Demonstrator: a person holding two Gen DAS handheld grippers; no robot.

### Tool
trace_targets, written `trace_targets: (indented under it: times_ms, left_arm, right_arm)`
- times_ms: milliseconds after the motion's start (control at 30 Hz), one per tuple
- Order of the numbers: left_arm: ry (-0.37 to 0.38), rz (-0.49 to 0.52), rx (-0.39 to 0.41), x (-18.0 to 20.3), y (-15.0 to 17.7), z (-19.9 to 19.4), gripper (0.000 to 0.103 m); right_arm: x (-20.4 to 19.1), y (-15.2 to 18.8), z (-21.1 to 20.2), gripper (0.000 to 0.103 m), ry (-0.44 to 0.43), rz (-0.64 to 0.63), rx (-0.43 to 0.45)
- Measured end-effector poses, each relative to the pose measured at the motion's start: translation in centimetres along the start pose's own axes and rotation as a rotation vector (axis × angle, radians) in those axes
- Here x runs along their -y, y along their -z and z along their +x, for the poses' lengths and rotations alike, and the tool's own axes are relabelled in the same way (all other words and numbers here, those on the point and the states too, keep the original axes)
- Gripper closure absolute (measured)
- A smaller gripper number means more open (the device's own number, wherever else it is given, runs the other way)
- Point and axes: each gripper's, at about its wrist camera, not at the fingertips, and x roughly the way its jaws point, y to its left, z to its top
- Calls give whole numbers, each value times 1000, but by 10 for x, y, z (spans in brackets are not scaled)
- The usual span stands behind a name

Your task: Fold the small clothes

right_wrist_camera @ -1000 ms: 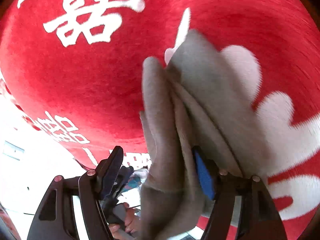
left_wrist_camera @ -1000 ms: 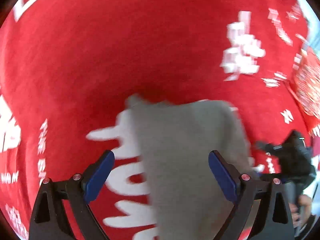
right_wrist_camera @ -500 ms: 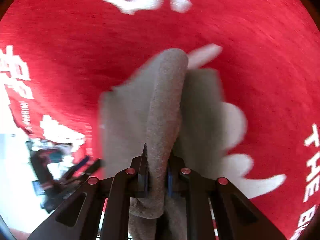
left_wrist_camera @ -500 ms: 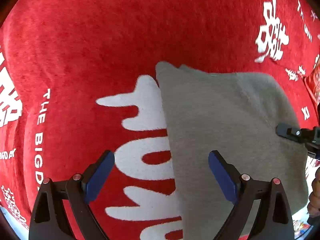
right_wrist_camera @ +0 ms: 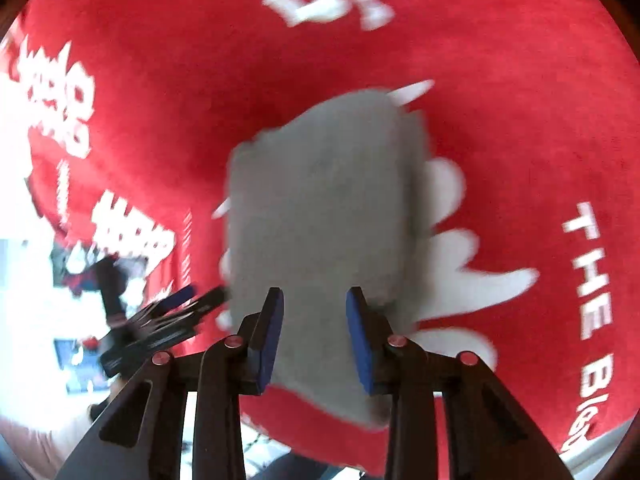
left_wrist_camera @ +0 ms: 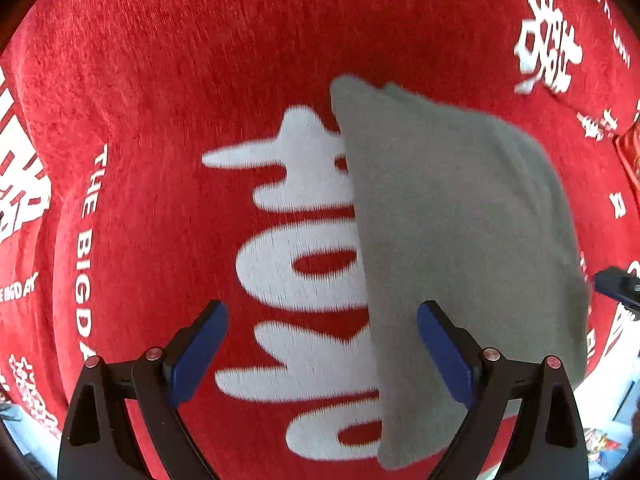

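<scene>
A small grey garment (left_wrist_camera: 460, 240) lies folded flat on the red cloth with white lettering (left_wrist_camera: 200, 80). It also shows in the right wrist view (right_wrist_camera: 324, 208), blurred. My left gripper (left_wrist_camera: 320, 344) is open and empty; its right finger hangs over the garment's left edge. My right gripper (right_wrist_camera: 314, 332) is open, partly spread, with the garment's near end between and below its fingers, not gripped. The right gripper's tip (left_wrist_camera: 618, 288) shows at the garment's right edge in the left wrist view. The left gripper (right_wrist_camera: 160, 316) shows at left in the right wrist view.
The red cloth (right_wrist_camera: 520, 100) covers the whole work surface. Its edge runs along the near side (right_wrist_camera: 580, 452) and the left (right_wrist_camera: 36, 216) in the right wrist view, with a bright room beyond. A red patterned item (left_wrist_camera: 630, 160) lies at the far right.
My right gripper has opened and let go of the grey garment, which now lies flat. My left gripper stayed open and shifted slightly over the cloth.
</scene>
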Motion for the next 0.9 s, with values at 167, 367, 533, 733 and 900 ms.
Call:
trace_targets:
  times_ms: [167, 367, 533, 733, 900]
  left_arm:
    - [9, -125, 1, -7, 13, 3, 7]
    - [-15, -142, 3, -9, 25, -1, 7]
    - [-6, -160, -3, -13, 39, -10, 7]
    - [-6, -115, 21, -5, 60, -32, 7]
    - [18, -166, 48, -10, 77, -53, 7]
  right_arm:
    - [11, 23, 52, 68, 146, -97, -188]
    - [44, 26, 40, 70, 77, 6, -176]
    - [47, 29, 29, 51, 69, 31, -157]
    - [9, 39, 19, 31, 113, 2, -92]
    - [-3, 43, 6, 21, 112, 5, -38]
